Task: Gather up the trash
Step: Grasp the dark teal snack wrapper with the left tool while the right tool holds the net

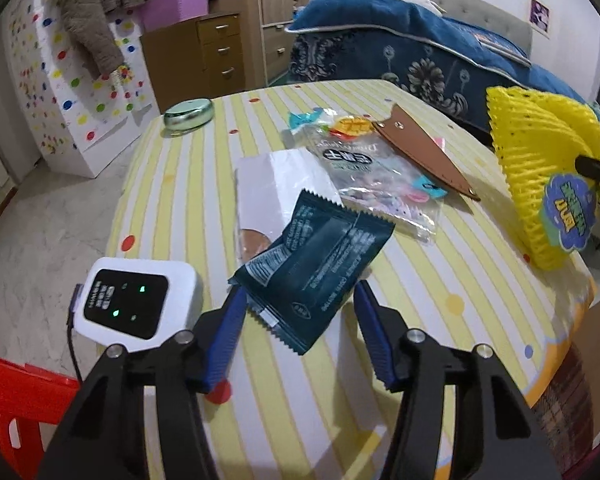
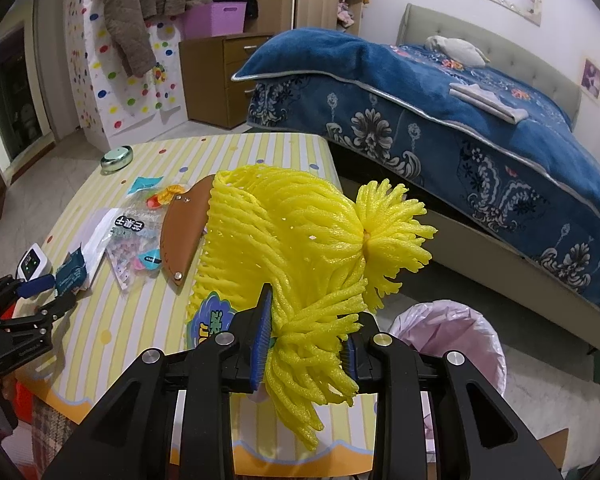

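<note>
Landmark: dark teal foil snack wrapper (image 1: 312, 276) w/ zigzag-cut ends, lying flat on the yellow-and-white striped table (image 1: 440, 280). White print on it is upside down and too small to read.

Left gripper (image 1: 298, 300) points down at the wrapper, blue fingers (image 1: 230, 328) apart abt halfway, one at each side of its near end; pads not pressing it.

Behind the wrapper: white paper bag (image 1: 276, 184), partly under it. Behind and to the right: clear plastic packet (image 1: 364, 176) w/ bold black-and-white characters, small script illegible, then a brown leather sheath (image 1: 420, 152) on top of that. Left of the wrapper: white pocket device w/ black screen and green lights (image 1: 136, 304).

Far right of the wrapper: yellow foam fruit net (image 2: 296, 240), bunched and frayed at the ends, w/ a blue-green label (image 2: 210, 320) I can't read. Right gripper (image 2: 306, 344) clamps the net's gathered end between its fingers, angled down, holding it above the table edge. Pink-lined bin (image 2: 460, 336) sits on the floor beyond the table edge.
</note>
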`<state>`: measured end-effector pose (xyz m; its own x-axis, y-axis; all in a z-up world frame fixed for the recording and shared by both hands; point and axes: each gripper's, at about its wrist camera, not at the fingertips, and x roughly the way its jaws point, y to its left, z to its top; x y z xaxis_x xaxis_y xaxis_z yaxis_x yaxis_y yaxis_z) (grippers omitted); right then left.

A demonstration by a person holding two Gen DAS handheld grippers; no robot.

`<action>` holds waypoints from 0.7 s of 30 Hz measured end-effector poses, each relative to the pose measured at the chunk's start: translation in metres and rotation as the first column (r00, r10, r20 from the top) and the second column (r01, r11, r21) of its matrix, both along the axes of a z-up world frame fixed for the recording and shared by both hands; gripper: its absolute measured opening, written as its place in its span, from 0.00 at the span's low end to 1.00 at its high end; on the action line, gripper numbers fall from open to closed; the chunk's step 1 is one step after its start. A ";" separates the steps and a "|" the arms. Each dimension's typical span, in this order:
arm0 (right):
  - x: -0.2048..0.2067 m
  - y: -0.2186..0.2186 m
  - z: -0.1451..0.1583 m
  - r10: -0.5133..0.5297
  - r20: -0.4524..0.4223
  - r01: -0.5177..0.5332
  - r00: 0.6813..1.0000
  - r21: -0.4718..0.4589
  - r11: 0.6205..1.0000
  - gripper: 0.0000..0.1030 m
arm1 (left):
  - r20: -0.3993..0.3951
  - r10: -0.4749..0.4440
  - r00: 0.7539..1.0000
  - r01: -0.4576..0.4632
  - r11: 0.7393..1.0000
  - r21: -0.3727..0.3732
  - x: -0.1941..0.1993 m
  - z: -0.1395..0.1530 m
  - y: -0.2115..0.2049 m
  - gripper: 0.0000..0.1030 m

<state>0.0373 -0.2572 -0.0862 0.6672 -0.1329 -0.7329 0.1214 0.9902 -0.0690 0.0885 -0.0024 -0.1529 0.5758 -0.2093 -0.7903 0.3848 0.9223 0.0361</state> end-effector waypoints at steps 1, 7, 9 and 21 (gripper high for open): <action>0.000 0.000 0.000 0.000 -0.002 0.000 1.000 0.000 1.000 0.29 | -0.004 -0.001 1.000 0.001 1.000 0.004 0.000 -0.002 -0.001 0.47; -0.003 -0.001 -0.001 0.001 -0.001 -0.001 1.000 0.000 1.000 0.29 | 0.002 -0.013 1.000 0.013 1.000 -0.022 -0.004 0.003 -0.001 0.08; -0.004 -0.002 -0.001 0.001 0.001 -0.001 1.000 0.001 1.000 0.29 | 0.009 -0.008 1.000 0.009 0.999 -0.034 -0.007 0.007 0.000 0.03; -0.021 -0.017 0.005 -0.020 0.014 0.020 1.000 0.012 1.000 0.29 | 0.093 -0.021 0.995 0.033 0.991 -0.128 -0.036 0.066 -0.008 0.02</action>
<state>0.0167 -0.2741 -0.0817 0.6749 -0.1375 -0.7250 0.1417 0.9883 -0.0555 0.0521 -0.0101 -0.0873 0.6372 -0.3229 -0.6998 0.4101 0.9108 -0.0469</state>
